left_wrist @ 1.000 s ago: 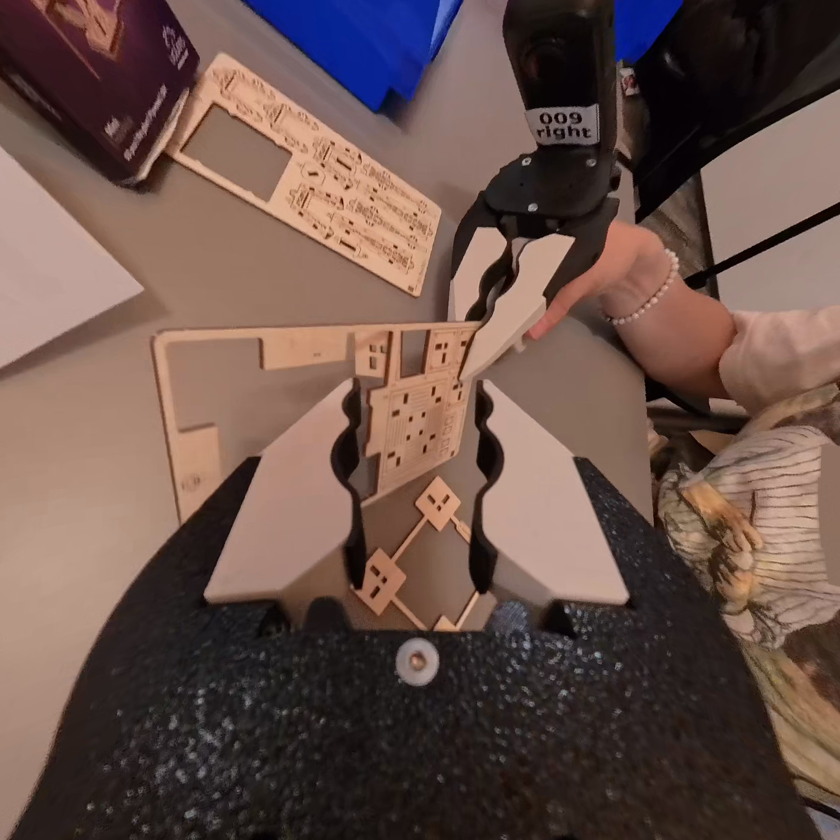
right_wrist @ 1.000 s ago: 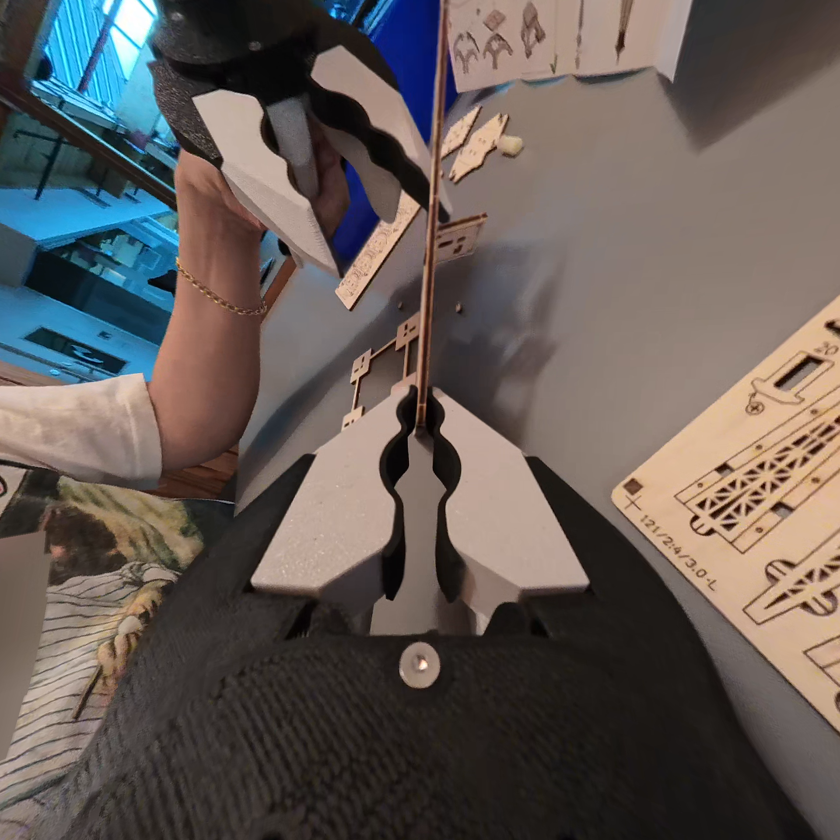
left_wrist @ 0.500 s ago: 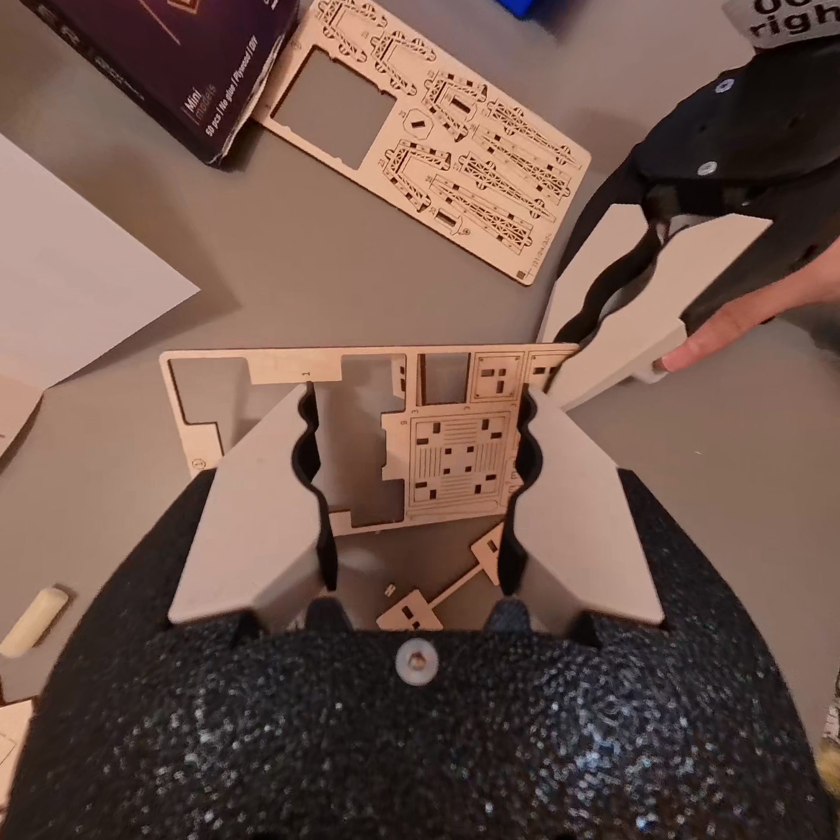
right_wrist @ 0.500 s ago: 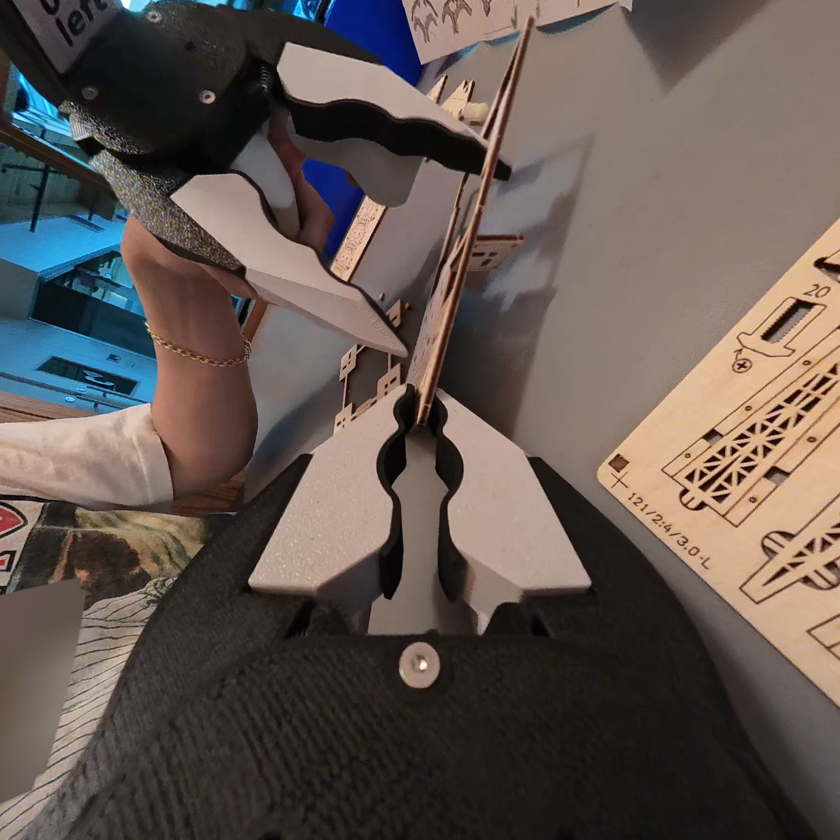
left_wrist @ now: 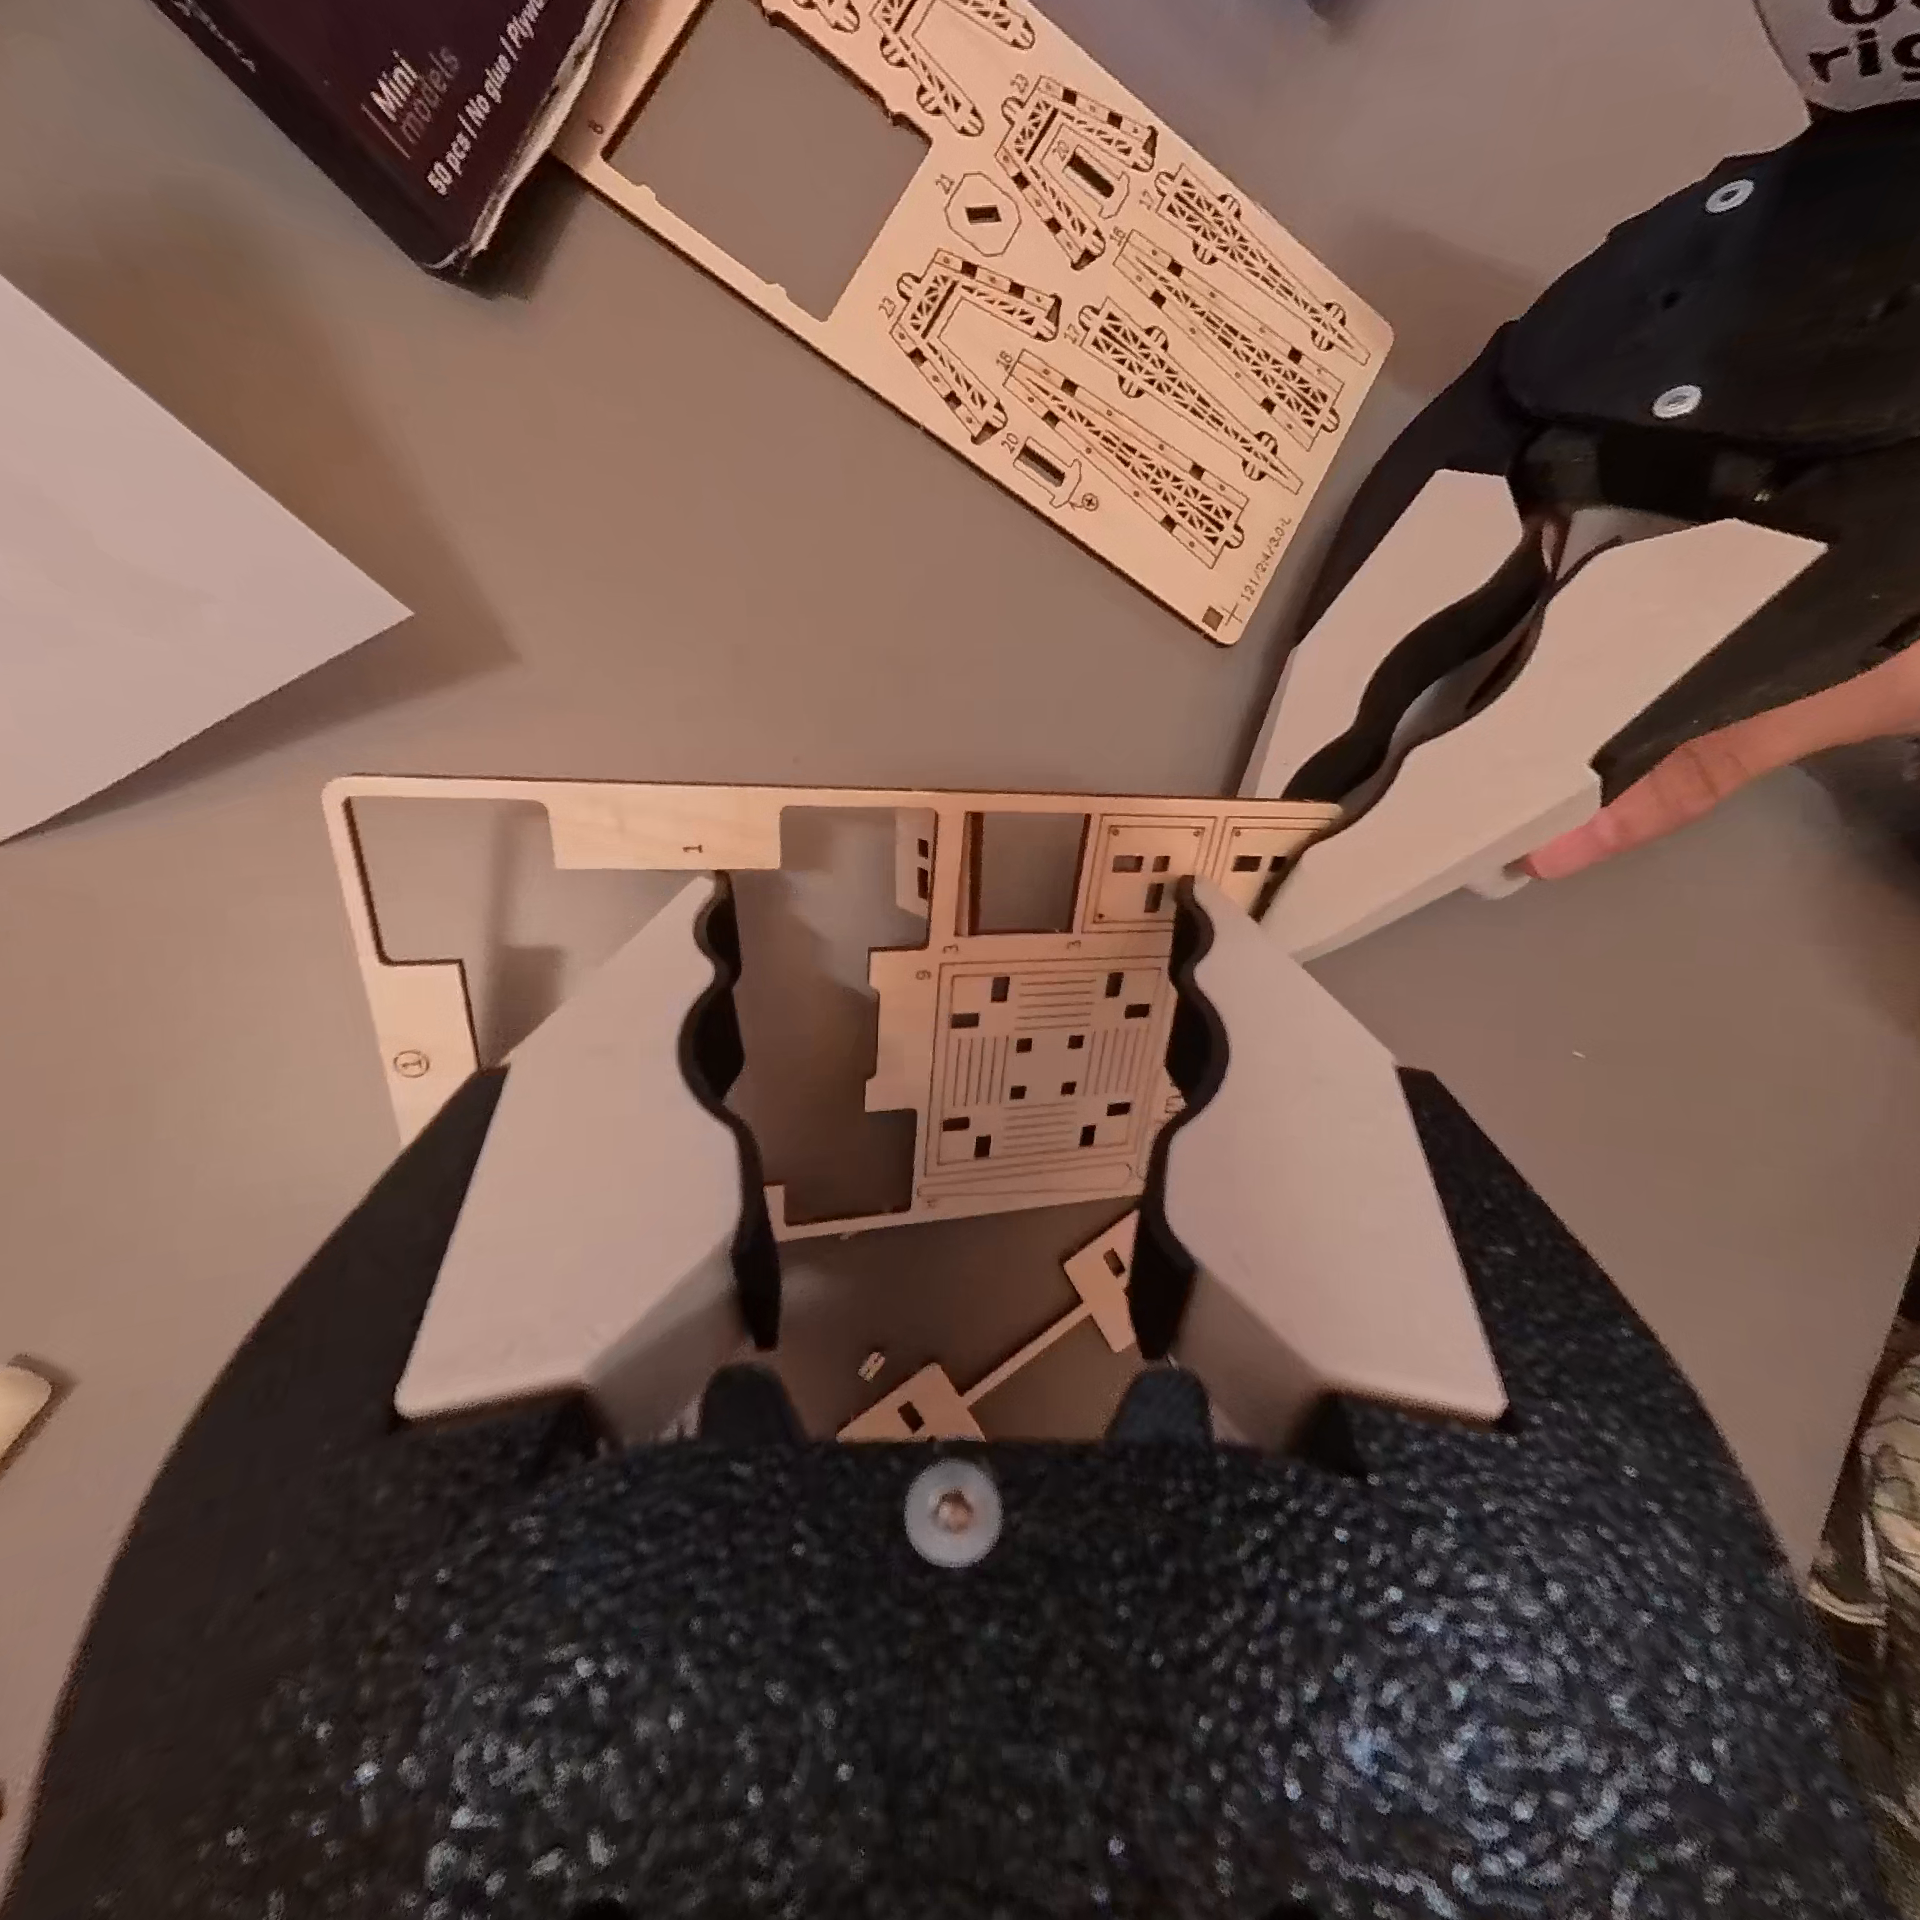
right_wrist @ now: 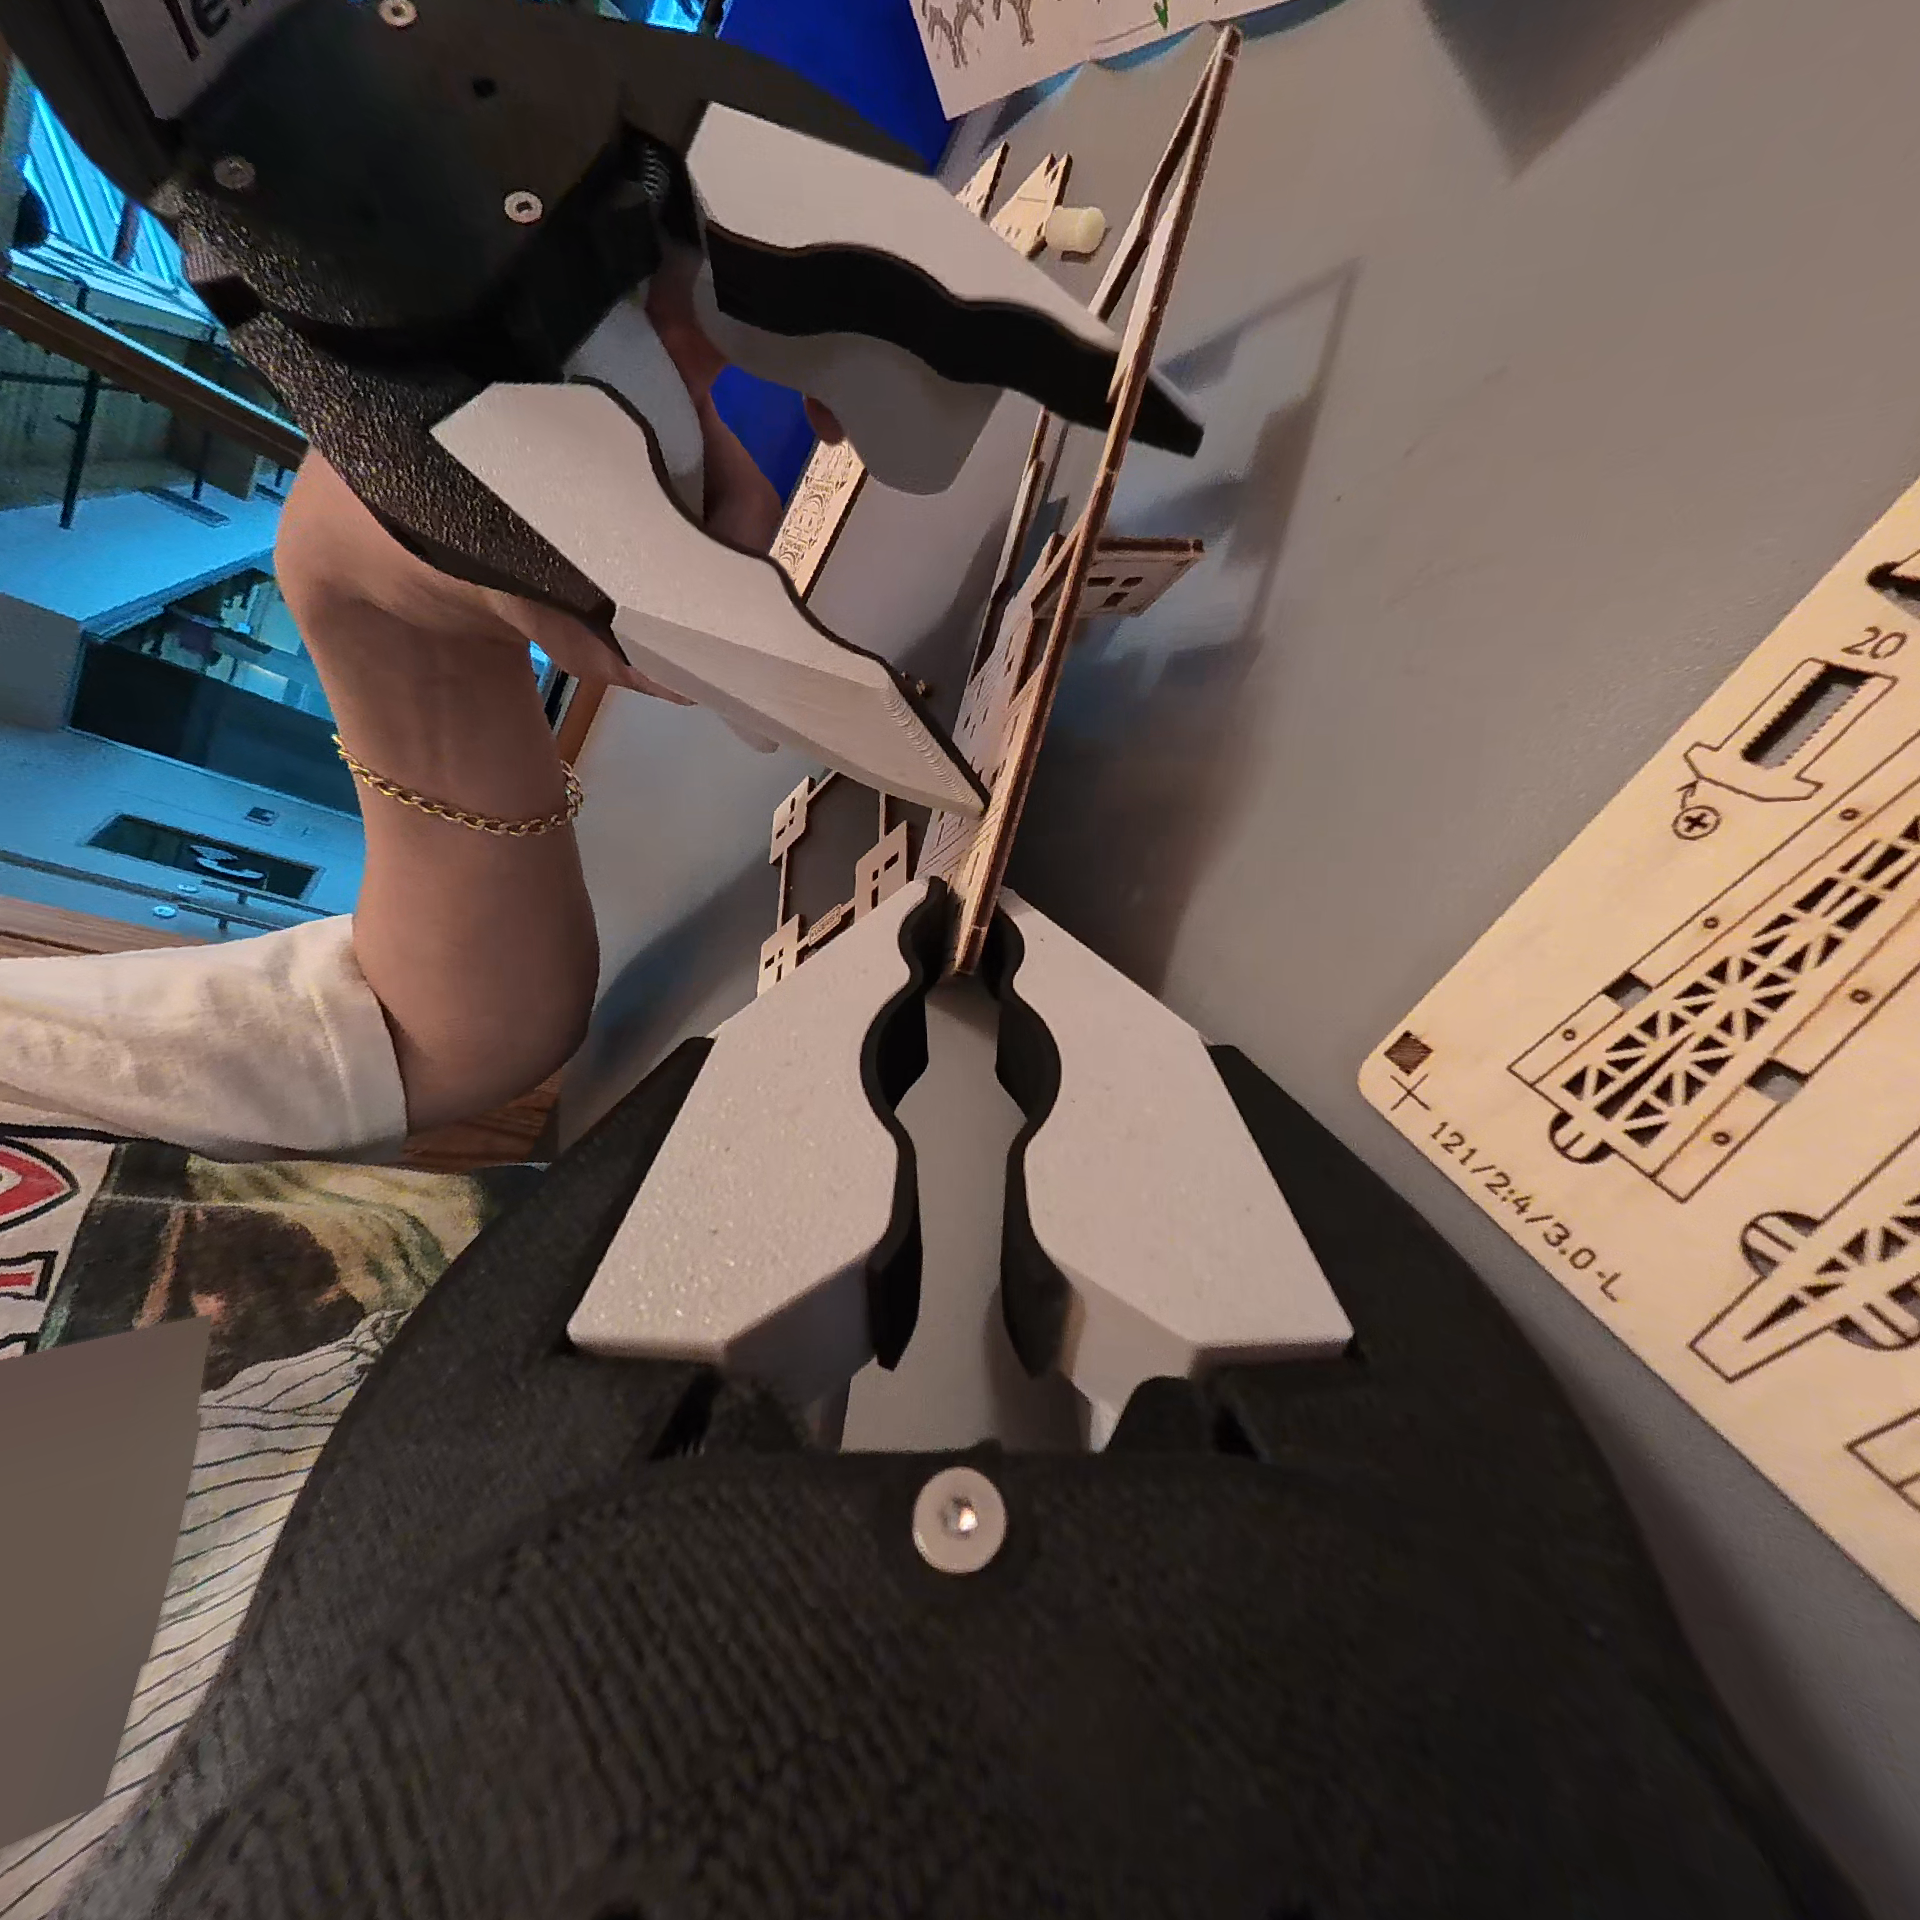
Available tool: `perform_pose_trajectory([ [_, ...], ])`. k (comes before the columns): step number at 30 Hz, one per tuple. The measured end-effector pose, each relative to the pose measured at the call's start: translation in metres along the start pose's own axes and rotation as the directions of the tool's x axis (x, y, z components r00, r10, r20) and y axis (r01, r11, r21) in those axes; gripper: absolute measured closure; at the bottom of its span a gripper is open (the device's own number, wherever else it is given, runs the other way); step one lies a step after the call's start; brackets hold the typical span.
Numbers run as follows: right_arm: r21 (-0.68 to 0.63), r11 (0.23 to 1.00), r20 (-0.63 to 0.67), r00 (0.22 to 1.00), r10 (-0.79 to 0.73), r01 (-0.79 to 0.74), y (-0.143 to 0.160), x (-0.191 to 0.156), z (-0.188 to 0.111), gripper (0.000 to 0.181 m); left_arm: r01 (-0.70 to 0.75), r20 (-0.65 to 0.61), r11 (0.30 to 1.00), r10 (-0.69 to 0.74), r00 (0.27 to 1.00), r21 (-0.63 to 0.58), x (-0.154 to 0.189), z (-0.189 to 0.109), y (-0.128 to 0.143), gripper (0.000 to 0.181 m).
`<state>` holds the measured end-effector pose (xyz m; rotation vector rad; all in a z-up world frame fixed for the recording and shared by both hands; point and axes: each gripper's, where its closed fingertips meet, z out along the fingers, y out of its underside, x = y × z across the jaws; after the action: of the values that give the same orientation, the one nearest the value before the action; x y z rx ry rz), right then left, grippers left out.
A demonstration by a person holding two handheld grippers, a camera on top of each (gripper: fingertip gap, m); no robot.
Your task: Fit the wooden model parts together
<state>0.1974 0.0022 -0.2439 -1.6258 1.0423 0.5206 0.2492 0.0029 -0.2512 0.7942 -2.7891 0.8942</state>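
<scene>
Wooden parts sheet (left_wrist: 665, 831), a thin laser-cut plywood panel with several openings where pieces have been removed, is lifted off the grey table (left_wrist: 644, 540) and pinched at its right-hand corner by the right gripper (right_wrist: 961, 935), whose fingers are pressed together on the sheet's edge. In the right wrist view the sheet runs edge-on away from those fingertips. The left gripper (left_wrist: 956, 914) has its jaws spread wide and faces the sheet's flat side, one fingertip (right_wrist: 935, 779) touching or just beside the panel near the right gripper, the other further along. A square slotted part (left_wrist: 1039, 1081) still in the sheet sits between the left fingers. A second flat sheet (left_wrist: 1039, 301) of lattice-cut pieces lies on the table beyond, beside a dark box (left_wrist: 384, 114). Small square tabs joined by thin strips (left_wrist: 1049, 1340) lie below the held panel.
</scene>
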Motion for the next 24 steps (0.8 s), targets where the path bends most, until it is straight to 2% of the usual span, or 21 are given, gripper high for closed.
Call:
perform_pose_trajectory([
  [3,-0.005,1.0,-0.01,1.0,0.001,-0.001,0.001,0.001,0.001,0.177,0.027,0.006,0.999,-0.027,1.0,-0.029,0.0,0.001,0.002,0.102],
  [6,-0.009,1.0,-0.018,1.0,0.006,-0.006,0.001,0.003,0.001,0.177,0.043,0.007,0.997,-0.042,0.999,-0.067,-0.002,0.003,0.003,0.099],
  [8,-0.009,1.0,-0.021,1.0,0.011,-0.011,0.001,0.003,0.001,0.177,0.062,-0.001,0.994,-0.062,0.998,-0.087,-0.006,0.005,0.005,0.091],
  [11,-0.009,1.0,-0.026,1.0,0.016,-0.016,0.001,0.004,0.001,0.177,0.056,-0.011,0.993,-0.057,0.998,-0.106,-0.006,0.006,0.005,0.093],
  [16,-0.015,0.999,-0.033,0.999,0.029,-0.029,0.001,0.006,0.002,0.177,0.011,-0.013,0.992,-0.013,1.0,-0.128,0.001,0.006,0.003,0.109],
  [20,-0.018,0.999,-0.036,0.999,0.041,-0.041,0.001,0.007,0.002,0.177,0.025,-0.067,0.988,-0.035,0.997,-0.15,0.003,0.009,0.004,0.114],
  [24,-0.021,0.998,-0.034,0.998,0.054,-0.055,0.001,0.008,0.002,0.177,-0.006,-0.069,0.987,-0.005,0.998,-0.16,0.006,0.008,0.003,0.12],
])
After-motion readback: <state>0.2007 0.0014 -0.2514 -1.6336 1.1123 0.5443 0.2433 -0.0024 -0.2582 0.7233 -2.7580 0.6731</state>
